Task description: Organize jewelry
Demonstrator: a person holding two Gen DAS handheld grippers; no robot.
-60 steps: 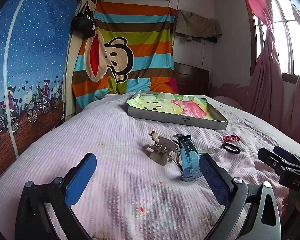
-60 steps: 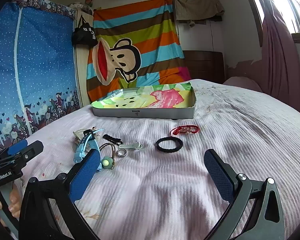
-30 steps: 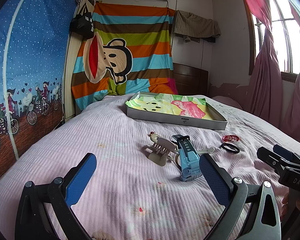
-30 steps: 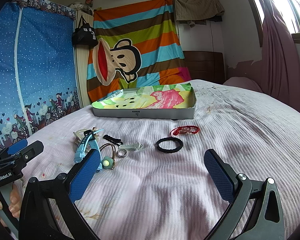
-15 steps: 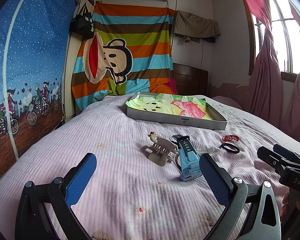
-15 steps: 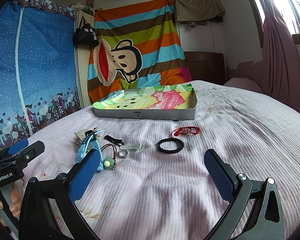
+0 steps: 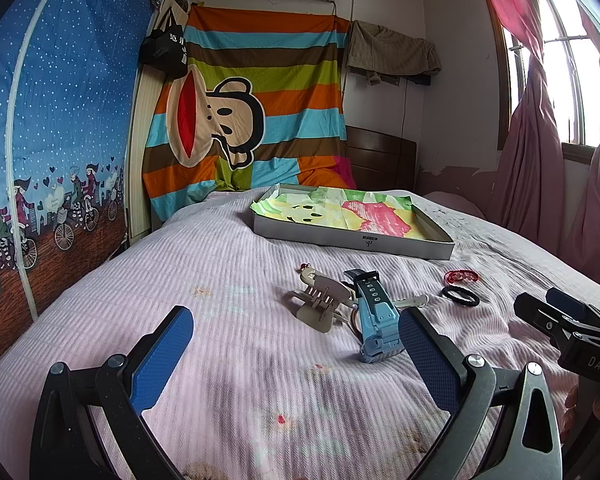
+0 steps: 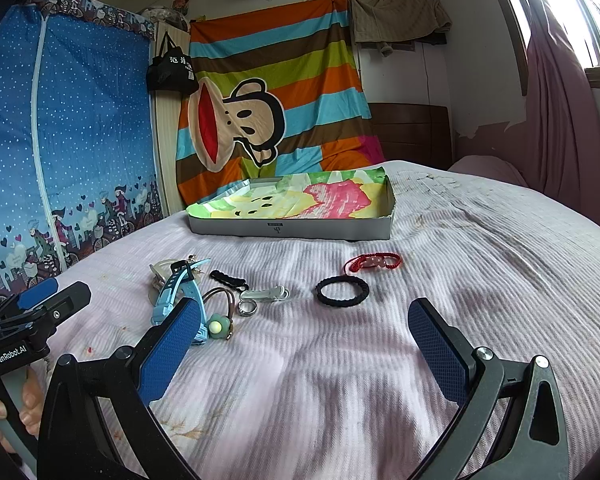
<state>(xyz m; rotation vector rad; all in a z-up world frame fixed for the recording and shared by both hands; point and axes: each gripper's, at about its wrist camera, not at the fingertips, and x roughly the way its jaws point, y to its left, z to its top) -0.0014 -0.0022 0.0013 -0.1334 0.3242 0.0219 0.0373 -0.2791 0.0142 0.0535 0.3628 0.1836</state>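
Observation:
Jewelry lies loose on the pink bedspread: a blue watch (image 7: 374,312) (image 8: 176,294), a beige hair claw (image 7: 320,304), a black ring bracelet (image 8: 342,290) (image 7: 460,295), a red cord bracelet (image 8: 374,262) (image 7: 461,276), a silver ring (image 8: 247,307), a white clip (image 8: 266,293), a black hair clip (image 8: 228,279) and a green flower hair tie (image 8: 219,326). A shallow grey box (image 7: 352,237) (image 8: 292,230) lined with colourful paper sits beyond them. My left gripper (image 7: 296,344) is open and empty, short of the watch. My right gripper (image 8: 304,332) is open and empty, short of the black bracelet.
The bed runs to a striped monkey blanket (image 7: 256,116) on the far wall. A blue fabric wardrobe (image 7: 52,128) stands on the left. Pink curtains (image 7: 540,152) and a window are on the right. Each gripper shows at the edge of the other's view.
Almost nothing: both grippers stay open and hover in place, with only a slight camera drift. The jewelry has not moved.

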